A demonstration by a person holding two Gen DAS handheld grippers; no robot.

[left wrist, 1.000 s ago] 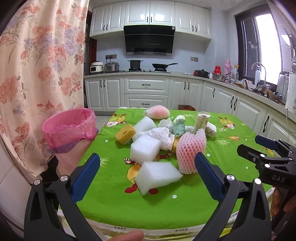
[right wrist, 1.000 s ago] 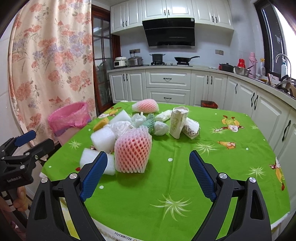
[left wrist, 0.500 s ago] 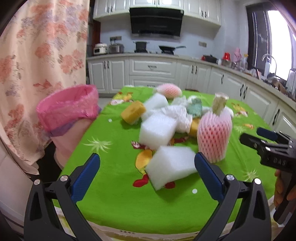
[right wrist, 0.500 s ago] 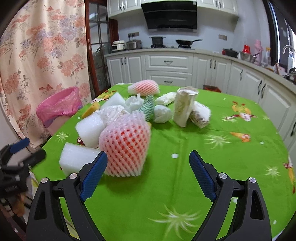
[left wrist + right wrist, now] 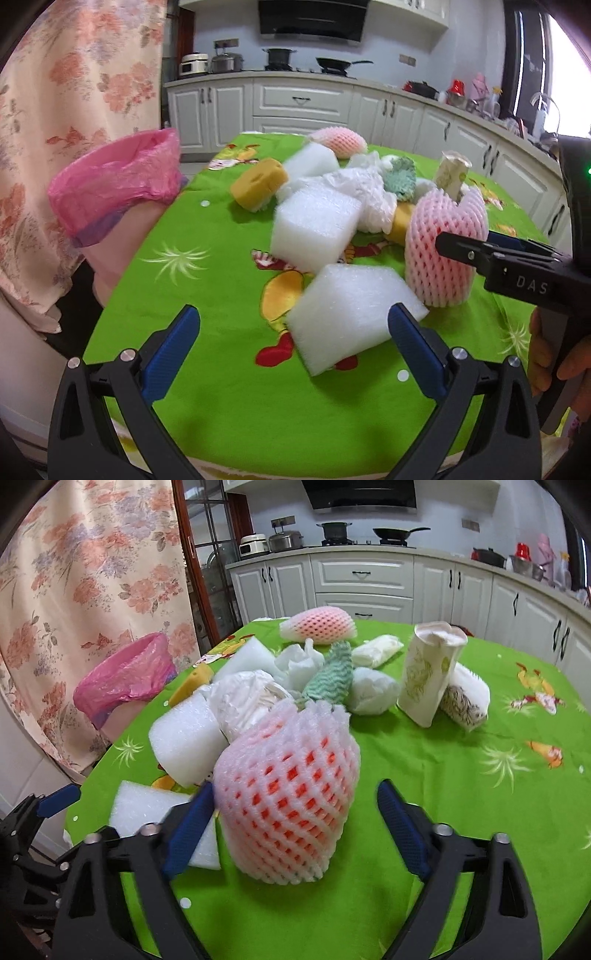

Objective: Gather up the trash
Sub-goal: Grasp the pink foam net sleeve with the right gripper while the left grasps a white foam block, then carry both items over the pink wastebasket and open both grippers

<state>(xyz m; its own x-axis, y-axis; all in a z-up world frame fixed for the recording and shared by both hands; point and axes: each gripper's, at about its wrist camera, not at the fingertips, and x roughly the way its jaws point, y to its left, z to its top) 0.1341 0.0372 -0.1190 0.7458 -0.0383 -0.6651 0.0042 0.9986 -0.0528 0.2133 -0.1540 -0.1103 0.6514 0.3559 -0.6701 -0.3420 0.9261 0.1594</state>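
On the green-clothed worktop (image 5: 443, 812) a heap of trash lay bunched toward the middle. Nearest the right hand-held gripper (image 5: 295, 812) stood a pink foam fruit net (image 5: 288, 794), upright, sitting between the gripper's spread blue fingers; the left finger looked to be touching or just beside the net, the right one well apart from it. The left hand-held gripper (image 5: 293, 338) was also released, its fingers wide, with a white foam block (image 5: 351, 314) lying flat just ahead and partly between them. A second white foam block (image 5: 314, 229) rested behind the first, leaning on crumpled white plastic (image 5: 365, 188). Beyond these were a yellow sponge (image 5: 258, 184), a green-and-white cloth (image 5: 330, 675), another pink net (image 5: 319, 624) lying on its side at the far edge, and a tilted paper cup (image 5: 430, 672) propped beside a wrapped white roll (image 5: 465, 698). A pink-lined bin (image 5: 114, 184) stood off the worktop's left edge, by the floral curtain (image 5: 74, 92). From the left view, the right gripper's arm crossed in front of the net.
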